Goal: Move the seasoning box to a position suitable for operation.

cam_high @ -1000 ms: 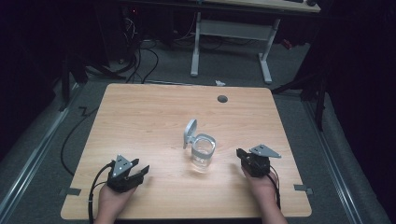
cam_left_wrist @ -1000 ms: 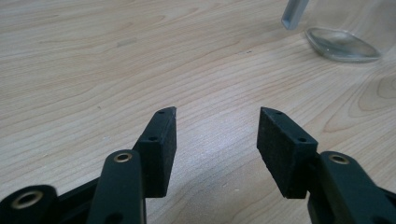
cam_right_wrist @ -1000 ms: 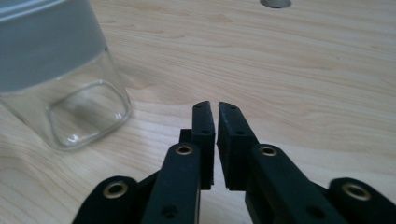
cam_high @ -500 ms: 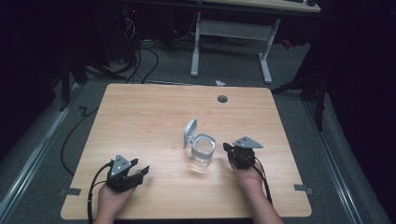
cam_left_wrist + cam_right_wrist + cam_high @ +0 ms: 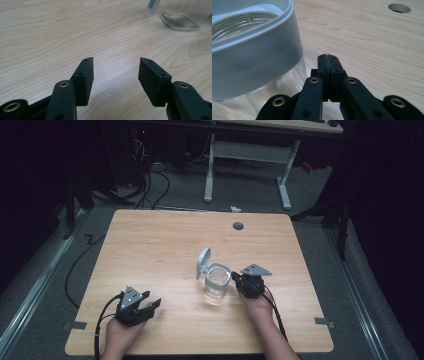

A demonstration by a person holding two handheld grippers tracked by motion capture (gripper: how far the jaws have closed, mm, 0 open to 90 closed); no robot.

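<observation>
Beside the jar [image 5: 218,285], right tongs [image 5: 328,58] sit pressed together; left tongs [image 5: 116,72] gape.

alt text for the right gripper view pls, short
The right hand-held gripper, its two black jaws pressed shut on nothing, sits just beside a clear glass jar with a wide grey rim collar, apparently not touching it. Behind them stretches the light wooden table, with a round cable hole near its far edge.
</observation>
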